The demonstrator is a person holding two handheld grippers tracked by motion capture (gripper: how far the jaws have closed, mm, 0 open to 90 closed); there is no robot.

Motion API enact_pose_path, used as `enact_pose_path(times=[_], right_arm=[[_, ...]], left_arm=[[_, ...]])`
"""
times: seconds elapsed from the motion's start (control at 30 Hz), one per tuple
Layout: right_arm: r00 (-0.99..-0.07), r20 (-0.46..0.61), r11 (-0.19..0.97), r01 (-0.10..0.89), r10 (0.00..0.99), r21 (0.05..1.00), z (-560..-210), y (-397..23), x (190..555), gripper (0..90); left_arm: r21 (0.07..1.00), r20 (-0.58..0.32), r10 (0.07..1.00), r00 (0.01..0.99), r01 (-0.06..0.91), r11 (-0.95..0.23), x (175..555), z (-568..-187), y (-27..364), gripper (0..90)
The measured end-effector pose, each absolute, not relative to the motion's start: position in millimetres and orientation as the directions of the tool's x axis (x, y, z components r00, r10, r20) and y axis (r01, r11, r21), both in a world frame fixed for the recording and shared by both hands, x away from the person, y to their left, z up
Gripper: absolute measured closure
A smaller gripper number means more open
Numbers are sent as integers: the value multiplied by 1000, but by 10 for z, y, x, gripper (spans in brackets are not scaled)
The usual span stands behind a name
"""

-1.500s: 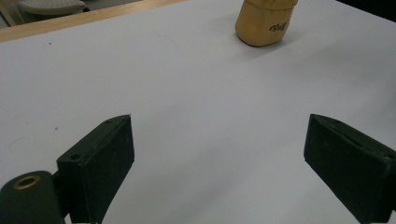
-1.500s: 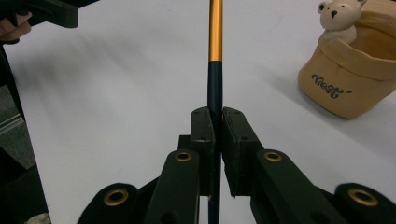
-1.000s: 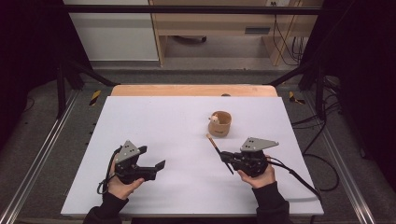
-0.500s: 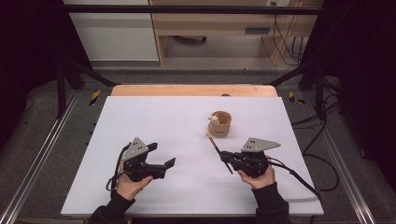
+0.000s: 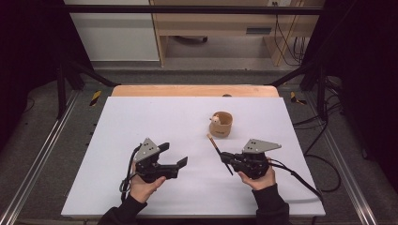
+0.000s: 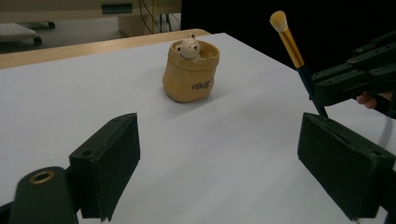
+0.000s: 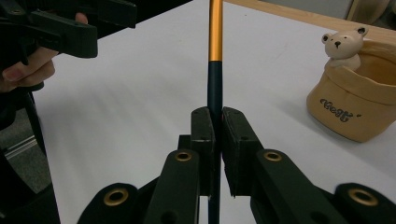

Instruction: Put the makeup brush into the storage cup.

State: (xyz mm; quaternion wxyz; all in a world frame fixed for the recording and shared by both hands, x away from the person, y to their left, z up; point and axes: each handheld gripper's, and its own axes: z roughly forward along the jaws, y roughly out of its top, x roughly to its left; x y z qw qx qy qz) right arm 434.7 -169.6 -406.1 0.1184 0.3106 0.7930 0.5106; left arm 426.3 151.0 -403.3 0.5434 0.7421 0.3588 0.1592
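Both grippers sit low over the white table (image 5: 141, 117) in the high view: the right gripper (image 5: 224, 158) is clamped on a slim brush (image 5: 214, 145), the left gripper (image 5: 172, 154) spread wide with nothing in it, and a small tan pot (image 5: 221, 124) stands just beyond the brush tip.

From the left gripper view, the brush's pale bristles point up, beside the pot and above it.

From the right gripper view, the jaws pinch the dark handle low down; with so short a hold, the brush could pivot or slip if it bumps the pot's rim.
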Motion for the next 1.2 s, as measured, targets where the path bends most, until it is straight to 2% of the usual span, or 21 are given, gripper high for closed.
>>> enact_pose_path(times=[1.2], right_arm=[[-779,130,276,365,614,889,-4057,-1693,4327,839]], left_arm=[[924,-290,681,673,382,16,4303,-4006,988,237]])
